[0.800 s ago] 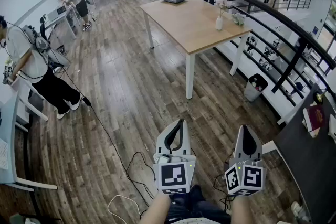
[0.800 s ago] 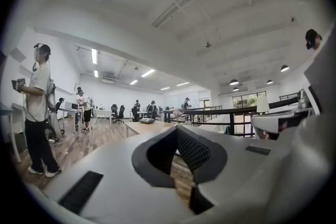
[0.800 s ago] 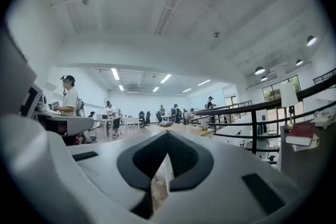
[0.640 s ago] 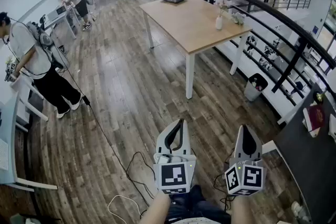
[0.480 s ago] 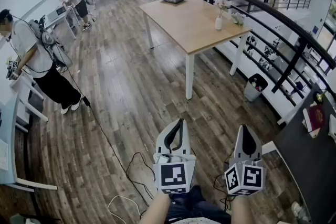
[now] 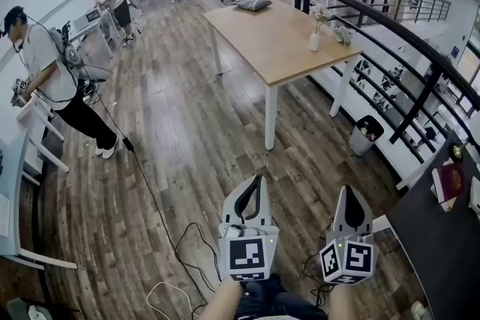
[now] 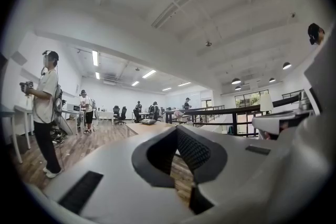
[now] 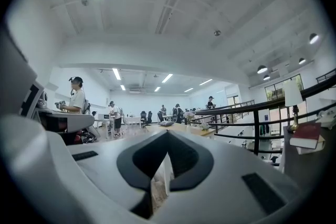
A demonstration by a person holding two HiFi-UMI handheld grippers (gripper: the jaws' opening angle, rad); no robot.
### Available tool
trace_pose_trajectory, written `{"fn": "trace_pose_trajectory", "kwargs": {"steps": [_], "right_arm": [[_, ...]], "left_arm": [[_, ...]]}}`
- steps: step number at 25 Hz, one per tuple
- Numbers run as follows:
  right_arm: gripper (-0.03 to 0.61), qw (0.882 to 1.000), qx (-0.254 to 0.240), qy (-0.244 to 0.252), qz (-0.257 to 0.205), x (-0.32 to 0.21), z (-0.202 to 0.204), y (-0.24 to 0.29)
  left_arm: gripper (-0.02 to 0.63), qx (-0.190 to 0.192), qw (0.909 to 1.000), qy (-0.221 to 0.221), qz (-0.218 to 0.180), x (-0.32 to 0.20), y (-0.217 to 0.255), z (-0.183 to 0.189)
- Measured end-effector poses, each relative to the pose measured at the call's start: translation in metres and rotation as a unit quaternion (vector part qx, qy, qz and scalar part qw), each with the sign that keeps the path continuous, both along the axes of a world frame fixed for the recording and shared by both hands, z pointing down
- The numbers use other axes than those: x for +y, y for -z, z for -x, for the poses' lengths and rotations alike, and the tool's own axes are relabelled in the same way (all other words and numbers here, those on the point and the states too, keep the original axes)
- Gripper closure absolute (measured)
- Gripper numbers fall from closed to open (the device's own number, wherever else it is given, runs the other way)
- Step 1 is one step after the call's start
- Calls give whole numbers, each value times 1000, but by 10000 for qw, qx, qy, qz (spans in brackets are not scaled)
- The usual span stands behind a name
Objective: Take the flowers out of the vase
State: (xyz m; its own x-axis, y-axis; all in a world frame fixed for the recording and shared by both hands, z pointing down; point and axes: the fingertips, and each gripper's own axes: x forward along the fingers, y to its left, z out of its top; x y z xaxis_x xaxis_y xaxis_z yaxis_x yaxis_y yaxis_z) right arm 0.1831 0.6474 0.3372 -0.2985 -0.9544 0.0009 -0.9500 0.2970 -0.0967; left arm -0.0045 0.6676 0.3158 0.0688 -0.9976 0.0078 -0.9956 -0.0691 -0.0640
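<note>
A small white vase (image 6: 315, 40) with pale flowers (image 6: 321, 12) stands near the right edge of a long wooden table (image 6: 270, 37), far ahead of me in the head view. My left gripper (image 6: 259, 178) and right gripper (image 6: 344, 189) are held side by side low in that view, level and pointing forward over the wood floor, well short of the table. Both have their jaws together with nothing between them. In the left gripper view the left gripper (image 7: 176, 129) is shut on nothing, and in the right gripper view the right gripper (image 8: 168, 132) is the same.
A black railing (image 6: 390, 26) runs along the right, with a bin (image 6: 365, 134) below it. A dark desk (image 6: 435, 228) holding a book (image 6: 448, 181) is at my near right. A black cable (image 6: 154, 198) trails across the floor. A person (image 6: 52, 79) stands by white desks at left; others and office chairs are at the back.
The person at the left has stepped and turned by the white desk. The head view has shifted slightly, so the table sits a little further off. Both grippers stay shut, side by side.
</note>
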Motion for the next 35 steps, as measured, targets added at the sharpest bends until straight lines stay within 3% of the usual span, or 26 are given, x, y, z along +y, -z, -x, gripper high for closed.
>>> {"fn": "trace_pose_trajectory", "kwargs": {"steps": [10,16,25,35], "right_arm": [[586,9997,-136,58,198,-18,-16,-19],[586,9996,-135,16,239,-42,-15,-25],[586,9995,-114,-188,213,-122,2,-25],[586,9992,-171,-301,219,-232,57,-16]], "left_arm": [[571,73,9992,152,355,-9,-16,-12],[570,-54,9998,99,181,-39,-20,-9],[571,-51,9997,-174,165,-127,-25,3],[571,-102,9996,-245,94,-237,-11,60]]}}
